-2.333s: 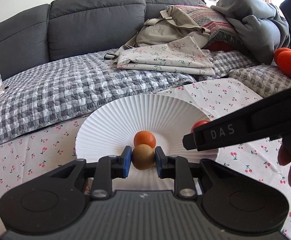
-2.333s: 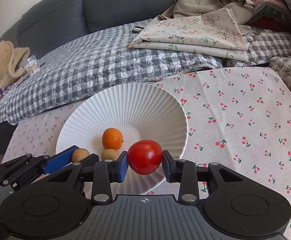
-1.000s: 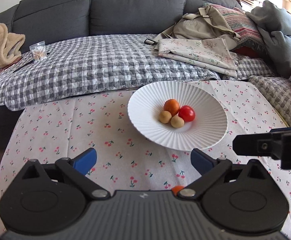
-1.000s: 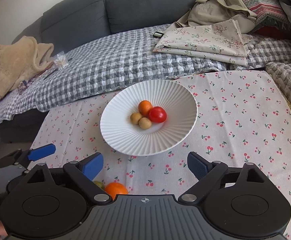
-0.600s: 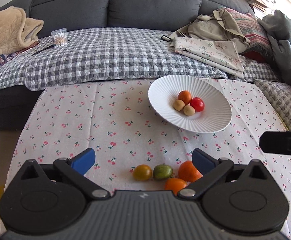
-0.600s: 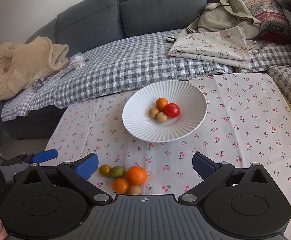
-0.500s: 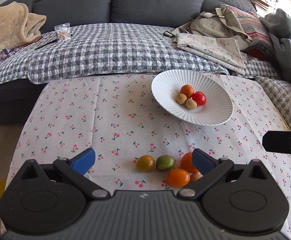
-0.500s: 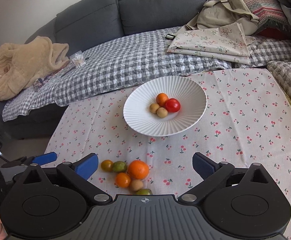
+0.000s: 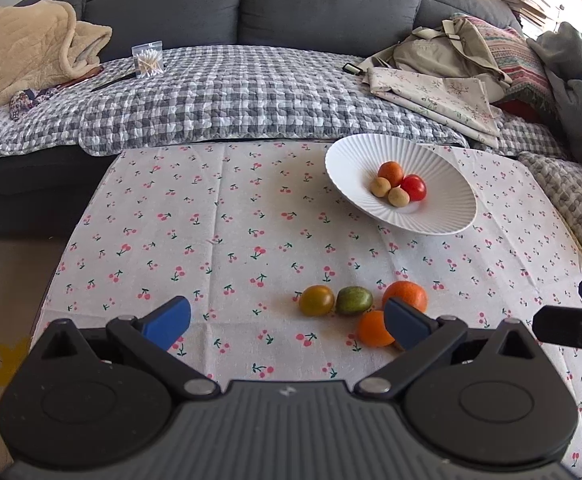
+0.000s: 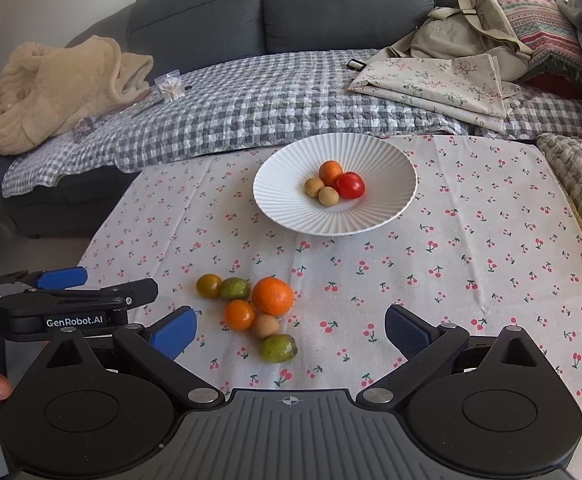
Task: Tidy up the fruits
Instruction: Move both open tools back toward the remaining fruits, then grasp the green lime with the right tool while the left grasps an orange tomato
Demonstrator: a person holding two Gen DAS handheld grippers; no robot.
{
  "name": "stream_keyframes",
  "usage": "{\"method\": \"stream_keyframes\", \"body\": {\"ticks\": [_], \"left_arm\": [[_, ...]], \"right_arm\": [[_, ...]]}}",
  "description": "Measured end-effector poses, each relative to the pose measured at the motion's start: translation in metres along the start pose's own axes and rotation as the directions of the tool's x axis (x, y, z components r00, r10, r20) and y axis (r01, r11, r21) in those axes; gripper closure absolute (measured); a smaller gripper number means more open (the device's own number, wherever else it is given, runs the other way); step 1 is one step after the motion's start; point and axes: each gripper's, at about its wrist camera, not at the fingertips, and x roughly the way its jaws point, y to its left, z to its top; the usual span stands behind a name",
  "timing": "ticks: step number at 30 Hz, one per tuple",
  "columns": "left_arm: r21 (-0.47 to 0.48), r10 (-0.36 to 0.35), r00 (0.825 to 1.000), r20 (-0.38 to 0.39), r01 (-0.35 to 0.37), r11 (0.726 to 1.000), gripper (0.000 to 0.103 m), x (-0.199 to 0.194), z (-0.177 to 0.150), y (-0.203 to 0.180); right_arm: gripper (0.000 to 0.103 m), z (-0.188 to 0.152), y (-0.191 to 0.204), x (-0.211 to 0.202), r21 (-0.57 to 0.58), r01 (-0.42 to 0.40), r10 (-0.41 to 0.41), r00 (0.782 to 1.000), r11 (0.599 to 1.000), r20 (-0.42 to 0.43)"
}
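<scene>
Left gripper [image 9: 287, 318] gapes wide, empty, above the cloth. Loose fruits [image 10: 251, 308] huddle touching, near edge of the tablecloth [image 10: 471, 240]; white bowl [image 10: 291, 216] beyond holds four. Right gripper [image 10: 291, 332] spread wide too, nothing held. Risk: pinching one of the cluster could nudge neighbours rolling off.

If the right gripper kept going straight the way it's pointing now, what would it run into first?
Probably the loose fruit on the cloth: the right gripper, jaws open and empty, points down at the green fruit nearest it, with the tan one just beyond. The white bowl lies farther on. Depth is uncertain.
</scene>
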Motion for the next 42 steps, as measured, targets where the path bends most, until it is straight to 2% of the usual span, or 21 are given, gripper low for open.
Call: {"method": "stream_keyframes", "body": {"ticks": [8,14,19,23,26,29,32,38,42], "left_arm": [[0.026,0.017,1.000,-0.023,-0.017,1.000,0.001,0.008,-0.007,-0.003],[0.025,-0.004,0.998,-0.068,0.005,1.000,0.001,0.018,-0.013,-0.005],[0.008,0.021,0.995,-0.103,-0.020,1.000,0.001,0.031,-0.016,0.001],[-0.036,-0.006,0.992,-0.129,0.002,0.999,0.002,0.037,-0.018,0.008],[-0.031,-0.010,0.991,-0.135,0.006,0.999,0.005,0.041,-0.019,0.007],[-0.008,-0.006,0.991,-0.132,0.004,1.000,0.006,0.045,-0.018,0.005],[-0.034,-0.012,0.993,-0.117,0.008,0.999,0.007,0.046,-0.016,0.008],[-0.056,-0.064,0.992,-0.110,0.059,0.997,0.009,0.048,-0.016,0.004],[-0.044,-0.043,0.993,-0.113,0.039,0.998,0.009,0.053,-0.016,0.001]], "right_arm": [[0.002,-0.008,-0.001,0.014,-0.015,0.022,-0.023,0.999,1.000,-0.035],[0.002,-0.013,-0.005,0.026,-0.011,0.032,-0.033,0.998,0.999,-0.060],[0.002,-0.015,-0.018,0.035,0.053,0.021,-0.018,0.997,0.998,-0.072],[0.002,-0.017,-0.027,0.042,0.095,0.024,-0.016,0.997,0.995,-0.079],[0.003,-0.019,-0.032,0.050,0.118,0.009,0.002,0.996,0.993,-0.092],[0.007,-0.022,-0.025,0.058,0.068,-0.008,0.013,0.997,0.998,-0.081],[0.012,-0.027,-0.015,0.071,0.025,-0.036,0.038,0.995,0.999,-0.091],[0.020,-0.035,0.009,0.093,-0.064,-0.057,0.050,0.993,0.996,-0.105],[0.029,-0.039,0.019,0.106,-0.118,-0.045,0.031,0.993,0.992,-0.113]]}}
